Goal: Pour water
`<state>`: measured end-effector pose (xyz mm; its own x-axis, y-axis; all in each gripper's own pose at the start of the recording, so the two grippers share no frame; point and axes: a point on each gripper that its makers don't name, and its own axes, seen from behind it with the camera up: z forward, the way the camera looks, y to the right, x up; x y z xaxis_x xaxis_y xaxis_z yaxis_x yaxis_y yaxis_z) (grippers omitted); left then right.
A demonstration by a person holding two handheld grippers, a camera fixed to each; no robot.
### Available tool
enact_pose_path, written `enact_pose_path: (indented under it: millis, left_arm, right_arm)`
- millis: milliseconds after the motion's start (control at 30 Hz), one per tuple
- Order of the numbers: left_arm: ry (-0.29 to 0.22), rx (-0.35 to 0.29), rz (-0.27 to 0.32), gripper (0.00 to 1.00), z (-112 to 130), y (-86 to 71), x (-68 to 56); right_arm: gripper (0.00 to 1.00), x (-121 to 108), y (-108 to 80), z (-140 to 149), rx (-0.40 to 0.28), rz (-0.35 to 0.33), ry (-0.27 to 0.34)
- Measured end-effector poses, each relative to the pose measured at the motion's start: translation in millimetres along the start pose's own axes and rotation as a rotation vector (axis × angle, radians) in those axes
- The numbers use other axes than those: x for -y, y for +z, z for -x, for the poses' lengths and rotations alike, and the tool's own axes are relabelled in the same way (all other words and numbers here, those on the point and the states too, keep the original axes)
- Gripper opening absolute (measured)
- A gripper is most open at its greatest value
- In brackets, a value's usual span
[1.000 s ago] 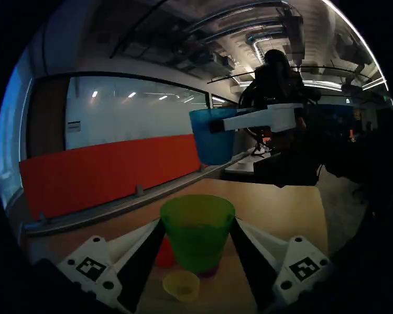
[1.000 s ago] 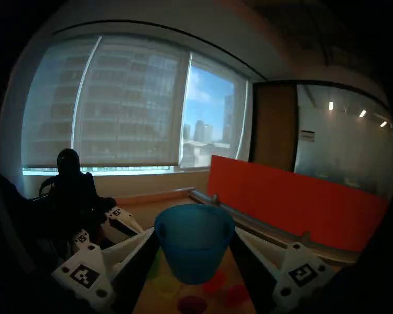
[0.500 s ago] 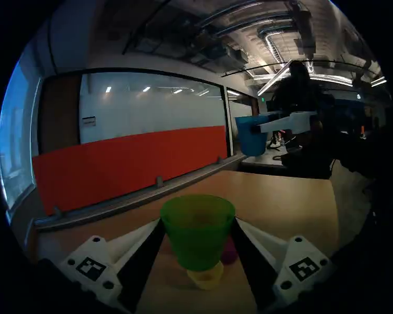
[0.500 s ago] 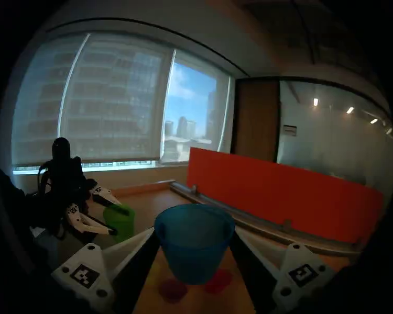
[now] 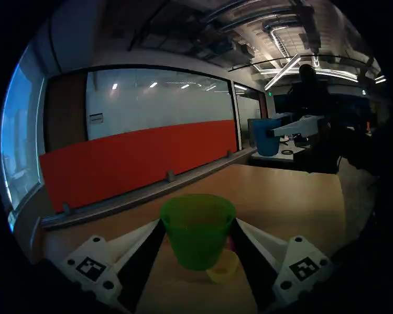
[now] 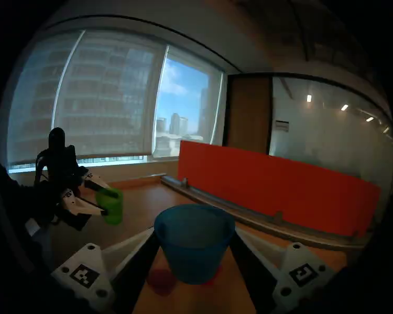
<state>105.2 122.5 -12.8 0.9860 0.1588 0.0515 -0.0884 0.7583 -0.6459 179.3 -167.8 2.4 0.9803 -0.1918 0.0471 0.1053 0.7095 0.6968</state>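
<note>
Above table (image 5: 291, 193), left gripper (image 5: 197, 222) clamps green cup (image 5: 197, 238); right gripper (image 6: 195, 233), blue cup (image 6: 195, 254).

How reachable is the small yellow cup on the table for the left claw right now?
Probably not as is. The left claw is shut on the green cup, so it has no free grip. The yellow cup sits on the table just below, otherwise unobstructed.

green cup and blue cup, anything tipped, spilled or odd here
Nothing stands out. The green cup is upright in the left gripper, the blue cup upright in the right gripper, and no spill shows on the wooden table.
</note>
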Motion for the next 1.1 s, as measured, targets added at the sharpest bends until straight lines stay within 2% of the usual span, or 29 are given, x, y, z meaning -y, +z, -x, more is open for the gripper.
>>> enact_pose_path:
  millis: [400,800,1100]
  left_arm:
    - [0.031,0.121,0.014,0.85,39,11.1,4.5]
    - [0.019,0.204,0.037,0.85,66,18.4,9.6]
    - [0.042,0.278,0.039,0.85,90,17.8,14.9]
  right_arm:
    - [0.9,-14,9.9,50,0.088,0.017,0.005]
    - [0.91,-22,13.7,81,0.155,0.02,-0.002]
    - [0.91,-21,18.3,103,0.2,0.009,0.001]
